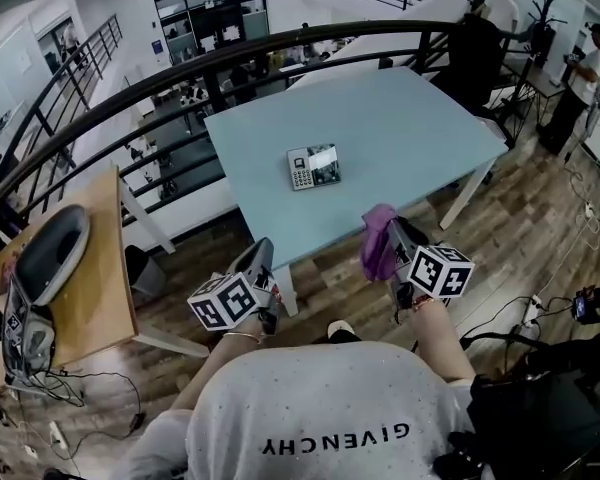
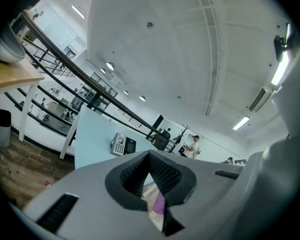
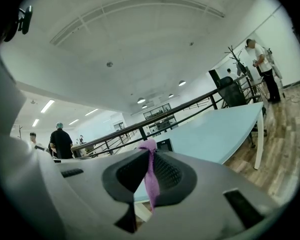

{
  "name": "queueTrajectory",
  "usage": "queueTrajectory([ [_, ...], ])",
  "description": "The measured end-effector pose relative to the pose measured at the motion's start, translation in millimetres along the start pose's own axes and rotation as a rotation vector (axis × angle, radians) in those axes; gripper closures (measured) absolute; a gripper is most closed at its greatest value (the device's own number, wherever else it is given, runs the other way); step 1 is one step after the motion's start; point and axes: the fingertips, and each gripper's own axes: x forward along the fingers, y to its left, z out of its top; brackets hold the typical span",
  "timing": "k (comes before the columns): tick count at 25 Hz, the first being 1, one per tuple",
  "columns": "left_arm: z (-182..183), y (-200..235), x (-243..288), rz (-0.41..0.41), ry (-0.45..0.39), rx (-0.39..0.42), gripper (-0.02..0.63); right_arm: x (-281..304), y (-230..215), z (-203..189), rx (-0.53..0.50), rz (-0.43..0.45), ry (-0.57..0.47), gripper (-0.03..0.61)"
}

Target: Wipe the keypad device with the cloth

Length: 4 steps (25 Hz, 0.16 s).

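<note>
Ahead of both grippers, well apart from their tips, the keypad device (image 1: 312,167) is lying on the pale blue surface (image 1: 410,118). The right gripper (image 3: 149,155) is pinching the purple cloth (image 1: 377,248) between closed jaws. The left gripper (image 2: 149,156) is pressing its jaws together on nothing.

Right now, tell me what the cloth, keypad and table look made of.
Cloth: soft purple fabric; it hangs limp from the right tongs.
Keypad: probably hard plastic, grey casing with a dark screen.
Table: smooth matte pale-blue top, perhaps laminate; can't tell for sure.
</note>
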Motion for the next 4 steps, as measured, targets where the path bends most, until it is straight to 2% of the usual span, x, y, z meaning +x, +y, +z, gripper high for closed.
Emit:
queueTrajectory([
  [4, -20, 1, -13, -0.004, 0.028, -0.002, 0.612, -15, 3, -22, 0.001, -0.013, 0.018, 0.548],
])
